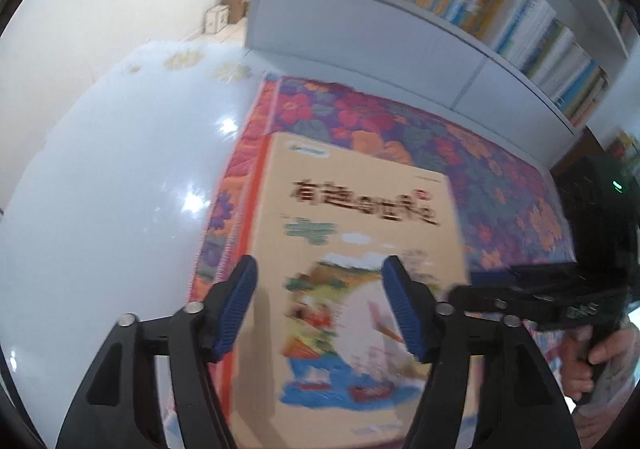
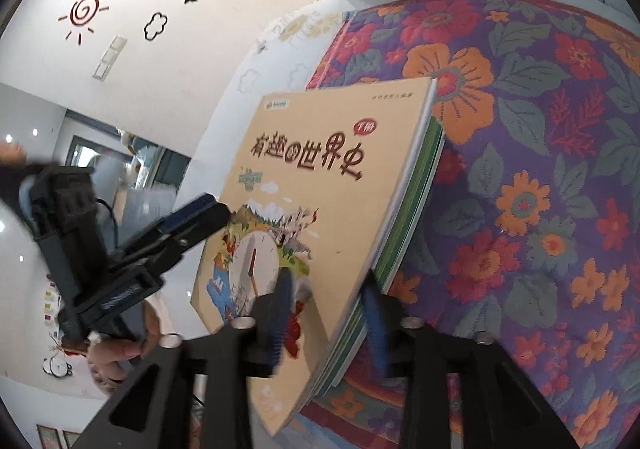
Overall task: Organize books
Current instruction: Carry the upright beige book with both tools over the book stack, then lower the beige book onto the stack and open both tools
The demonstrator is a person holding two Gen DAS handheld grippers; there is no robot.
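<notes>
**Q:** Where's the book?

**A:** Tan-covered book [image 2: 320,185], top of a small stack [image 2: 404,233] of thin books with green edges. The stack lies on the flowered cloth [image 2: 540,153], near its left edge. It looks tipped, the near corner hanging past the cloth's border, though the wide lens may exaggerate that.

**Q:** Your claws?

**A:** My right gripper [image 2: 332,313] straddles the stack's near right edge, one blue pad [image 2: 282,309] above the cover, the other on the far side of the page edges. Parted; blur keeps me from seeing any press, so I call it loose. My left gripper [image 1: 320,309] hangs spread over the lower cover, pads clear of it.

**Q:** Step in hand?

**A:** Stack just set down or about to be gripped; I can't tell which. Judging by the full bookshelf [image 1: 540,49] behind, shelving comes later.

**Q:** Next move?

**A:** Square the stack fully onto the cloth, then pinch all the spines together, not just the top cover.
</notes>
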